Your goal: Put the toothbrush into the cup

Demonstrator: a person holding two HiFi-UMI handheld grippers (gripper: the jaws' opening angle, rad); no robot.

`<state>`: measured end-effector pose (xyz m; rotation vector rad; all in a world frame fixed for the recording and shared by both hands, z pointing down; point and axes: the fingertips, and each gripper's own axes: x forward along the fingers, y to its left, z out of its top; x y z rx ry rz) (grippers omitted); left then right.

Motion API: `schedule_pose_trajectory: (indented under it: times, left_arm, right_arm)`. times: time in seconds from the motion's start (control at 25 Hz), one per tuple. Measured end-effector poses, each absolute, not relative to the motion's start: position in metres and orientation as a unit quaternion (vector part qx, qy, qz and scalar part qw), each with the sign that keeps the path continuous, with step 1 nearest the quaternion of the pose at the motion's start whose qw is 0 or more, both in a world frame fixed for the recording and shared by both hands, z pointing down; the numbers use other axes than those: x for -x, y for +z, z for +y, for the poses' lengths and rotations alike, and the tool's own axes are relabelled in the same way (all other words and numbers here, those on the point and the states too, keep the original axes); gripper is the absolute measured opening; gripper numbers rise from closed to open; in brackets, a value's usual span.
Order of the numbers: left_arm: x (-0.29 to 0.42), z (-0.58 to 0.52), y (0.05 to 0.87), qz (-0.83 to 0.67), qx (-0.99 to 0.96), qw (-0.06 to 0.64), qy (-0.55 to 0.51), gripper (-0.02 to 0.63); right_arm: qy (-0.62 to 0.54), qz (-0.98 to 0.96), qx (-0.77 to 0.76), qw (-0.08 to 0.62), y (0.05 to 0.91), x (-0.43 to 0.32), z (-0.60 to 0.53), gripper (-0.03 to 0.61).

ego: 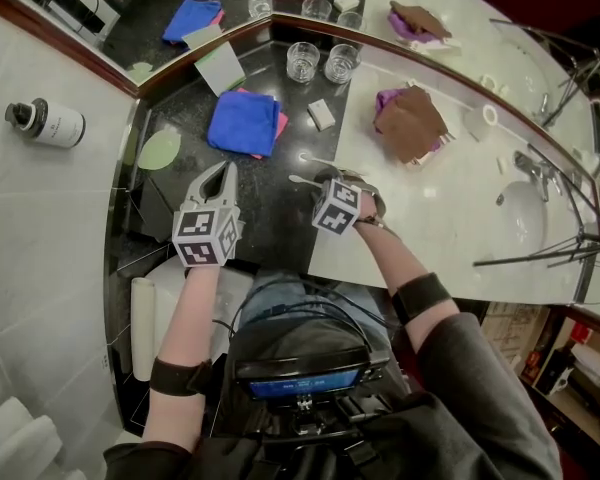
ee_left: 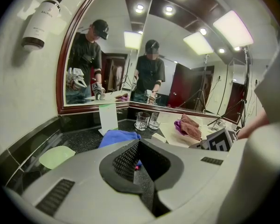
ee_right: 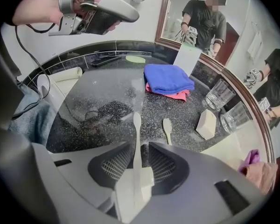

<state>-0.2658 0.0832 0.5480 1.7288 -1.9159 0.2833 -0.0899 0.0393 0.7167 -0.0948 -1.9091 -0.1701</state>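
Our left tongs [ego: 220,176] hang pressed together and empty over the dark counter [ego: 270,183], apparently kept clear. Our right tongs [ee_right: 139,144] point steeply down, jaws spread astride the toothbrush [ee_right: 136,125], neither pad pressing it: a grip, we judge, not yet made. Farther right wait two cups [ee_right: 218,95] near the mirror [ee_right: 200,36].

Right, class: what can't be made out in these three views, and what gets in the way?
Head view: jaws of the right hand-held gripper, under its marker cube.
Head view: print on the bottle, too small.
Left gripper view: the toothbrush, behind the shut left hand-held gripper.
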Motion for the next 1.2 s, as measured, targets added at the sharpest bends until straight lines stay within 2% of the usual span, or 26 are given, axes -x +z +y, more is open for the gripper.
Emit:
schedule_pose_trajectory:
  times: [0.36, 0.6, 0.8, 1.0, 1.2]
  left_arm:
    - [0.251, 0.077, 0.534, -0.706, -0.652, 0.256, 0.106, 0.0]
    - [0.233, 0.067, 0.514, -0.7, -0.663, 0.241, 0.11, 0.0]
    - [0.215, 0.058, 0.502, -0.695, -0.673, 0.227, 0.112, 0.0]
    - [0.197, 0.051, 0.492, -0.691, -0.68, 0.217, 0.116, 0.0]
    - [0.181, 0.045, 0.487, -0.688, -0.683, 0.213, 0.121, 0.0]
  right_arm:
    - [-0.042, -0.857, -0.016, 0.513, 0.658, 0.091, 0.01, 0.14]
    - [0.01, -0.895, -0.079, 0.439, 0.591, 0.079, -0.02, 0.062]
    - [0.049, -0.915, -0.13, 0.38, 0.538, 0.052, -0.039, 0.018]
    - [0.105, -0.932, -0.177, 0.298, 0.502, 0.016, -0.054, 0.017]
    - [0.129, -0.937, -0.211, 0.245, 0.486, -0.026, -0.069, 0.017]
